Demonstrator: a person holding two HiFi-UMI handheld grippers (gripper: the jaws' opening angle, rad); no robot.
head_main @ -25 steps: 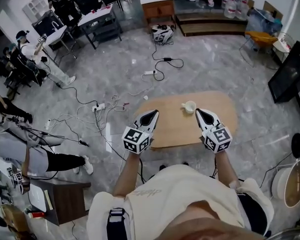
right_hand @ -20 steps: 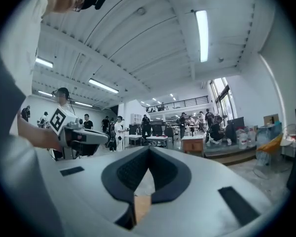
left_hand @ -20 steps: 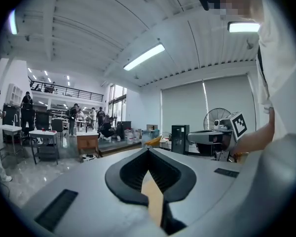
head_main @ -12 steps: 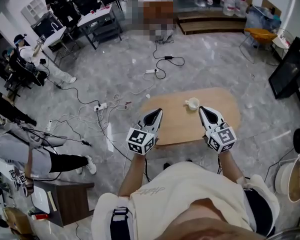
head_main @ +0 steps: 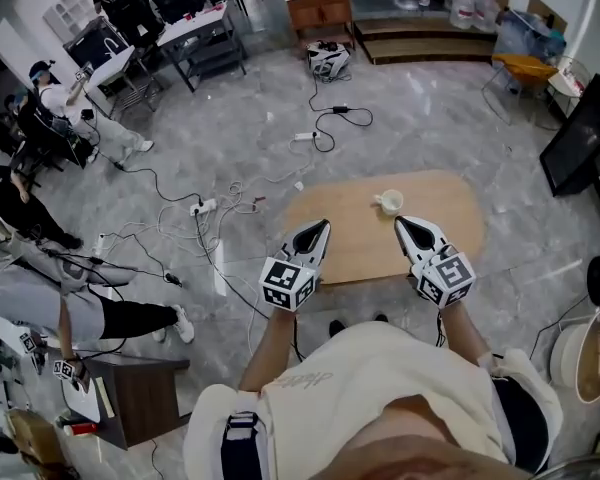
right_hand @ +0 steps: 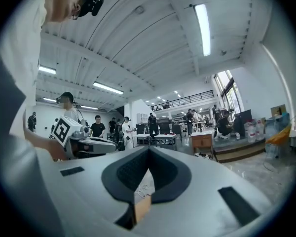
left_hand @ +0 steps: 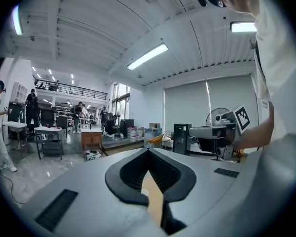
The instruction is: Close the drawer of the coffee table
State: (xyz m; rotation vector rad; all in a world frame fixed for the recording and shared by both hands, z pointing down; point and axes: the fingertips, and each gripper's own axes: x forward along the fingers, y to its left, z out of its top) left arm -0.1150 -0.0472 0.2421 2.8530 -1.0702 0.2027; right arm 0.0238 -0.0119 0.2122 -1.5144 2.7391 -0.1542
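The coffee table (head_main: 352,238) is an oval wooden top just in front of me in the head view; no drawer shows in any view. A white mug (head_main: 388,203) stands near its far edge. My left gripper (head_main: 320,226) hangs over the table's near left part, jaws together and empty. Over the near right part my right gripper (head_main: 401,222) is also shut, holding nothing, just short of the mug. The left gripper view looks level across the room past its closed tips (left_hand: 148,149), with a strip of tabletop between the pads. The right gripper view does the same past its tips (right_hand: 149,149).
Cables and power strips (head_main: 205,208) trail over the grey floor left of the table. A black screen (head_main: 580,148) leans at the right, a white round tub (head_main: 580,360) sits at the lower right, and a dark cabinet (head_main: 130,398) at the lower left. People stand at the left.
Both grippers have crept a little forward over the table's near edge while the head view shifted slightly. Their jaws stay shut throughout.
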